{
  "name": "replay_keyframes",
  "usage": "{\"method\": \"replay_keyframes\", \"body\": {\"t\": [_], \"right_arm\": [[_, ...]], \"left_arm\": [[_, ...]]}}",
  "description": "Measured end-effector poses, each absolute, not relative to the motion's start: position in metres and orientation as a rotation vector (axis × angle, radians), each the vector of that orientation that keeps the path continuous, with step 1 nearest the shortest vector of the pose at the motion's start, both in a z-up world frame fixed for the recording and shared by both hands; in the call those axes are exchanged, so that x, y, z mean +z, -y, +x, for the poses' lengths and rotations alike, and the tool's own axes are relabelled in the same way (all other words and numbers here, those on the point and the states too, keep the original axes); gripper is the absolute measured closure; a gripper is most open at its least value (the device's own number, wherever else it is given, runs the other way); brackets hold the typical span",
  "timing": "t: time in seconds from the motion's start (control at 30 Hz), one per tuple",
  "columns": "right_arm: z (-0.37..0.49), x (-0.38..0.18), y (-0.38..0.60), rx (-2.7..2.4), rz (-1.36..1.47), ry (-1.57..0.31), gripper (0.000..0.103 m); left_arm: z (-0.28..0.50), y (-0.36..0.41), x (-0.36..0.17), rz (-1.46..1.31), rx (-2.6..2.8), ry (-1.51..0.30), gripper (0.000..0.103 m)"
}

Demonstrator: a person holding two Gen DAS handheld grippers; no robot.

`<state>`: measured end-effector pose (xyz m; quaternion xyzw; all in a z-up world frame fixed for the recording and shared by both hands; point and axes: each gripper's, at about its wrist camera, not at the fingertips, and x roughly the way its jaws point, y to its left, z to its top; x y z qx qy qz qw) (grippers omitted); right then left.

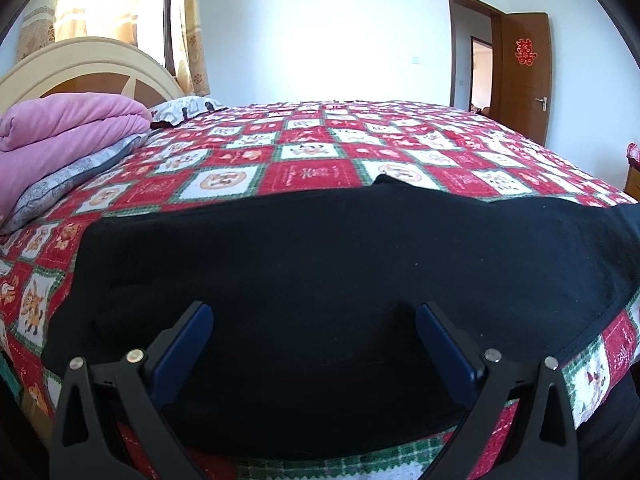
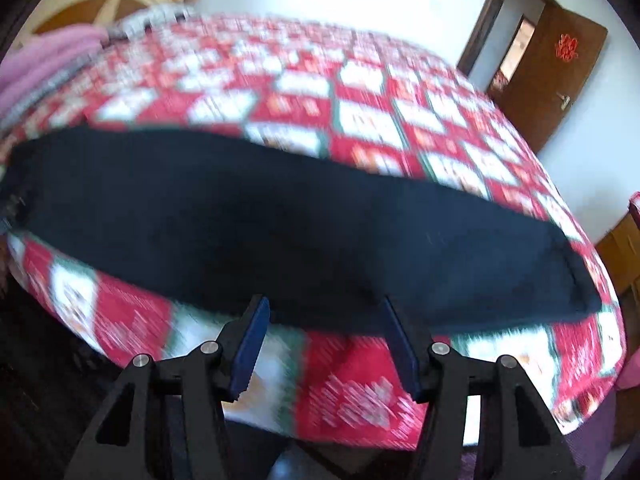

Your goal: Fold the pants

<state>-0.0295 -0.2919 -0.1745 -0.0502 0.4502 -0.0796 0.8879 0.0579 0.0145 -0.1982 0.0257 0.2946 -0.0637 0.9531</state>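
Daylight from the curtained window [image 1: 154, 8] glares off the far wall [image 1: 320, 40]; the right wrist view is motion-blurred, both fisheye-curved with dark corners.

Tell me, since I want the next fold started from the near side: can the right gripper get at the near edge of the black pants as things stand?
Probably yes. The right gripper is open, with its tips at the near edge of the black pants, and nothing lies between them on the patchwork bedspread.
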Motion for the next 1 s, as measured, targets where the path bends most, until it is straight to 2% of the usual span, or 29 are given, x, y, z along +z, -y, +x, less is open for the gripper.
{"method": "replay_keyframes", "body": {"t": [0.17, 0.37, 0.63, 0.8, 1.0], "right_arm": [[0.002, -0.178, 0.246, -0.096, -0.097, -0.855, 0.044], [0.016, -0.213, 0.213, -0.098, -0.204, -0.920, 0.044], [-0.002, -0.218, 0.221, -0.079, -0.185, -0.939, 0.043], [-0.029, -0.185, 0.257, -0.094, -0.036, -0.836, 0.043], [-0.076, -0.144, 0.361, -0.303, 0.222, -0.651, 0.043]], "left_arm": [[0.061, -0.019, -0.201, 0.034, -0.126, -0.624, 0.000], [0.063, -0.020, -0.202, 0.028, -0.135, -0.635, 0.000], [0.064, -0.022, -0.200, 0.024, -0.146, -0.640, 0.000], [0.068, -0.051, -0.185, 0.006, -0.062, -0.586, 0.000], [0.086, -0.110, -0.187, -0.094, 0.079, -0.620, 0.000]]}}
